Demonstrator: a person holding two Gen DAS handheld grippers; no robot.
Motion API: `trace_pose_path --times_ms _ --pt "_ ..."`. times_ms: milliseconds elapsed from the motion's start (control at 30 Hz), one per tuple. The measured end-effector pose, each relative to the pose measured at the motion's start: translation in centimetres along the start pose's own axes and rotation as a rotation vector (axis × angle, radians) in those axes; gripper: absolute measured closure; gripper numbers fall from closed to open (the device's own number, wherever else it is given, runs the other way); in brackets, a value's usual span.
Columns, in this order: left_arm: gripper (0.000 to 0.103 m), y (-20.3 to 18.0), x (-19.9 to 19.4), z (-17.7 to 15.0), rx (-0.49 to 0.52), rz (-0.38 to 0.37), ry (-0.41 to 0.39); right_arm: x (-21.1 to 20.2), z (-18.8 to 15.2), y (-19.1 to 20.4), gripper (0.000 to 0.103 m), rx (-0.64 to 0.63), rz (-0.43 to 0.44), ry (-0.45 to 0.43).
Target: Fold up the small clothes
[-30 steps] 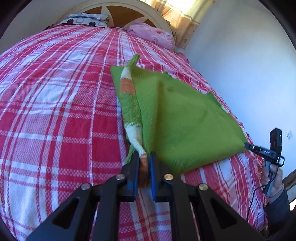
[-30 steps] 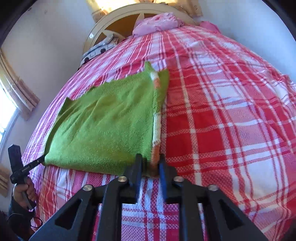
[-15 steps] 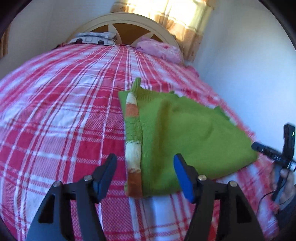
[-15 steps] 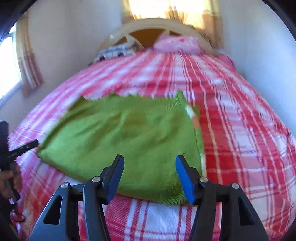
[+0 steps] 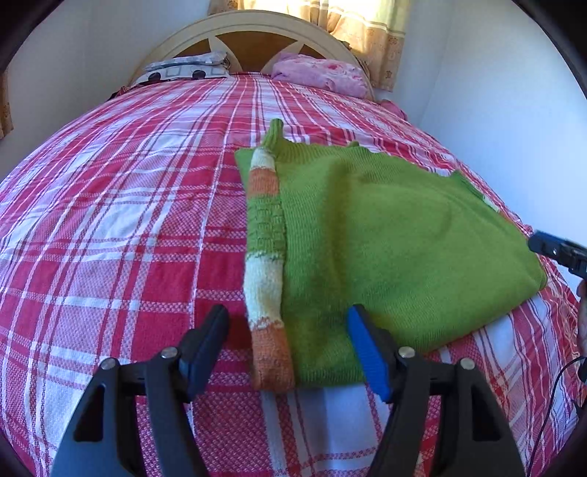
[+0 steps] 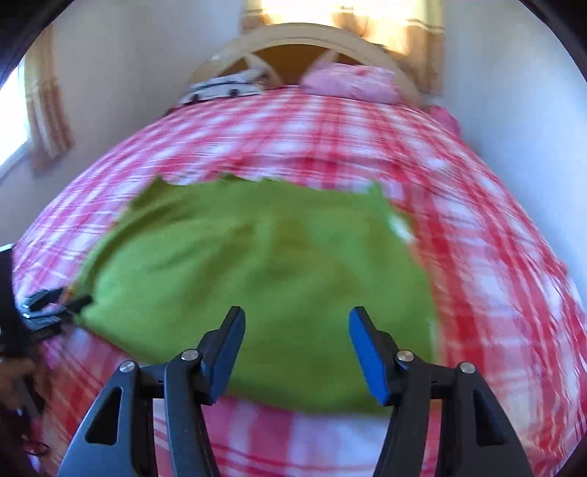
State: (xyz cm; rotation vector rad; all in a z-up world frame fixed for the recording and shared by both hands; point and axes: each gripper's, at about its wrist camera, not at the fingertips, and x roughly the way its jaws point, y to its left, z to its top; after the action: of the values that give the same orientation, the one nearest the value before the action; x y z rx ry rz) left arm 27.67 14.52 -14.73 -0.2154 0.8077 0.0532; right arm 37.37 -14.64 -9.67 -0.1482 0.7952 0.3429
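Note:
A green knit sweater (image 5: 385, 235) lies flat on the red plaid bed, with a striped orange, white and green sleeve (image 5: 266, 257) folded along its left edge. My left gripper (image 5: 290, 345) is open and empty, just above the sleeve's near cuff. In the blurred right wrist view the sweater (image 6: 264, 275) fills the middle. My right gripper (image 6: 297, 348) is open and empty over its near edge. The other gripper's tip shows at the sweater's right side (image 5: 557, 251).
The red and white plaid bedspread (image 5: 110, 220) covers the whole bed. A pink pillow (image 5: 319, 73) and a patterned pillow (image 5: 187, 68) lie at the curved headboard (image 5: 253, 33). White walls flank the bed. Curtains (image 6: 47, 110) hang at the left.
Both grippers were shut on the sleeve cuff a second ago. Both have opened, let go and lifted back. The sleeve now lies along the sweater's edge. The right view has swung left.

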Motion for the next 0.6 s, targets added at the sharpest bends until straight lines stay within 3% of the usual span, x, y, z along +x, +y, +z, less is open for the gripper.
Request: trace_pose_path --times_ms 167,400,600 --pt "0.032 0.1 0.0 0.0 -0.008 -0.011 -0.002 4.0 -0.7 3.9 0.041 -0.047 0.037 0.088" --pt "0.028 0.2 -0.1 -0.1 -0.013 -0.037 -0.004 3.7 -3.7 3.8 0.040 -0.049 0.028 0.053" --pt "0.026 0.3 -0.1 0.0 -0.015 -0.051 -0.003 3.9 -4.1 4.2 0.039 -0.072 -0.003 0.064"
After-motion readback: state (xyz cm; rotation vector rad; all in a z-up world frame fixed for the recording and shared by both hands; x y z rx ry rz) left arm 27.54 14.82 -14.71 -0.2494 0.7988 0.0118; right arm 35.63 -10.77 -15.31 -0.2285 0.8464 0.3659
